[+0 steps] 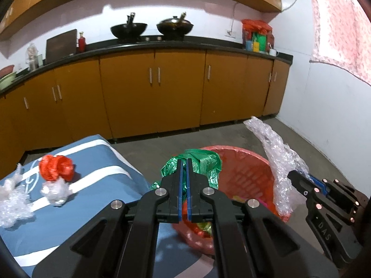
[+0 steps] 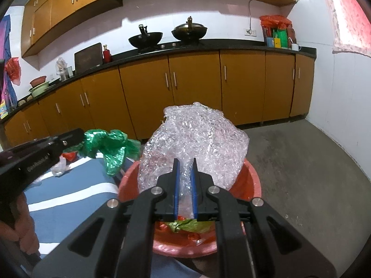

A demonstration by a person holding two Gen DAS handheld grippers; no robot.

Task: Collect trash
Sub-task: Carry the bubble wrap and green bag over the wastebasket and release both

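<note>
My left gripper is shut on a crumpled green plastic bag and holds it over the near-left rim of a red plastic basket. My right gripper is shut on a large sheet of clear bubble wrap and holds it above the red basket. The basket holds red and green wrappers. The green bag and left gripper show at left in the right wrist view. The bubble wrap and right gripper show at right in the left wrist view.
A blue table cloth with white stripes carries a red crumpled bag, a clear plastic wad and more bubble wrap. Orange kitchen cabinets run behind. Grey concrete floor lies to the right.
</note>
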